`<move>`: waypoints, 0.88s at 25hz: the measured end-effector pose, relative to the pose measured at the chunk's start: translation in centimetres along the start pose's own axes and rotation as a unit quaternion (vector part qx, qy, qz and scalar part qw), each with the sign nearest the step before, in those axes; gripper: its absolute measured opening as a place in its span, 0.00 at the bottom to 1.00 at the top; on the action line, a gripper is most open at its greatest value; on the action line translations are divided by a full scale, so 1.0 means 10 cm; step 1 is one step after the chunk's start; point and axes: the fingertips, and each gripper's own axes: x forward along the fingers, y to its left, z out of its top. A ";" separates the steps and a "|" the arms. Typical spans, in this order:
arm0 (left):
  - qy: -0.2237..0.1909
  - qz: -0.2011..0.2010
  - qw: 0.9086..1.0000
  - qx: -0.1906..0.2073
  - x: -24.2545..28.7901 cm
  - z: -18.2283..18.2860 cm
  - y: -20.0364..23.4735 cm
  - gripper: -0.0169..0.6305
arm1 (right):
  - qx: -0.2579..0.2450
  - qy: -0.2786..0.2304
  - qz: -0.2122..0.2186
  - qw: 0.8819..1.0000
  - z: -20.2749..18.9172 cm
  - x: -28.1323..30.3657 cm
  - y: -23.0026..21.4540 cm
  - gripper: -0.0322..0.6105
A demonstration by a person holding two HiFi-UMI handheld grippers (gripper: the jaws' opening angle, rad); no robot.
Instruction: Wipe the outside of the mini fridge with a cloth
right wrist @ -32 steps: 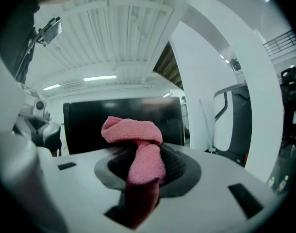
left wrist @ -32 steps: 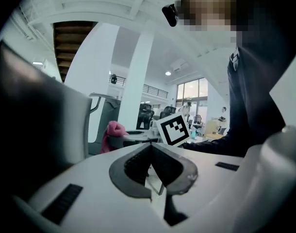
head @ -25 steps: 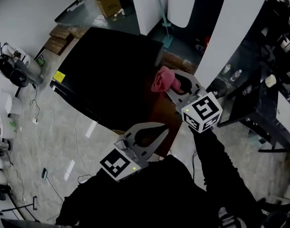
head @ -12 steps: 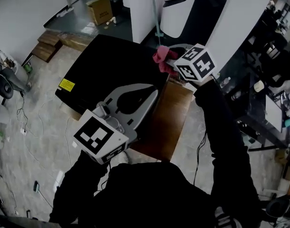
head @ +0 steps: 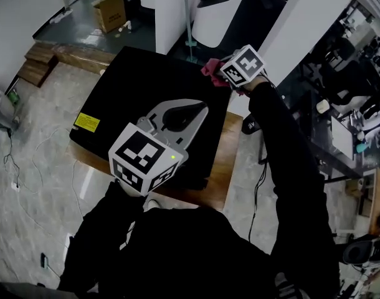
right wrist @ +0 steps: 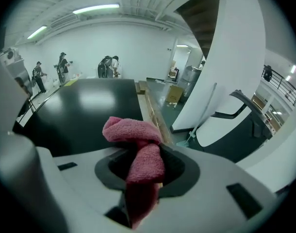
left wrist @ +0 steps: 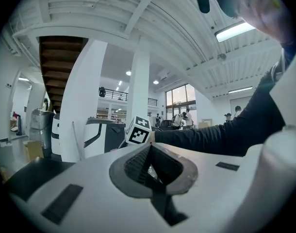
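The mini fridge [head: 134, 92] is a black box seen from above, with a yellow label [head: 87, 121] near its left edge. My right gripper [head: 220, 71] is at the fridge's far right corner, shut on a pink cloth [head: 210, 69]. In the right gripper view the cloth [right wrist: 138, 149] bunches out between the jaws over the glossy black fridge top [right wrist: 85, 110]. My left gripper [head: 201, 109] hovers over the near right part of the fridge top, its jaws shut with nothing in them. The left gripper view looks along its shut tips [left wrist: 149, 149] toward the right gripper's marker cube [left wrist: 138, 133].
The fridge stands on a brown wooden board [head: 224, 161] on a pale tiled floor. White pillars [head: 171, 11] and a pole [head: 187, 17] rise just behind it. A cardboard box [head: 110, 11] and wooden pallets [head: 37, 67] lie at the back left. A dark desk [head: 330, 126] stands at the right.
My right gripper has carried the pink cloth from the fridge's near right side to its far right corner. The left gripper has risen and come over the fridge top.
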 end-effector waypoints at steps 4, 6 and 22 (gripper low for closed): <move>-0.001 -0.018 1.000 -0.012 -0.13 -0.09 0.04 0.03 | 0.014 0.001 -0.018 1.000 -0.04 -0.04 0.12 0.22; -0.001 -0.027 1.000 -0.015 -0.19 -0.13 0.05 0.03 | 0.022 0.004 -0.015 1.000 -0.05 -0.07 0.23 0.22; 0.004 -0.049 0.999 -0.001 -0.77 -0.46 -0.04 0.03 | 0.043 -0.006 0.025 0.999 -0.12 -0.53 1.79 0.22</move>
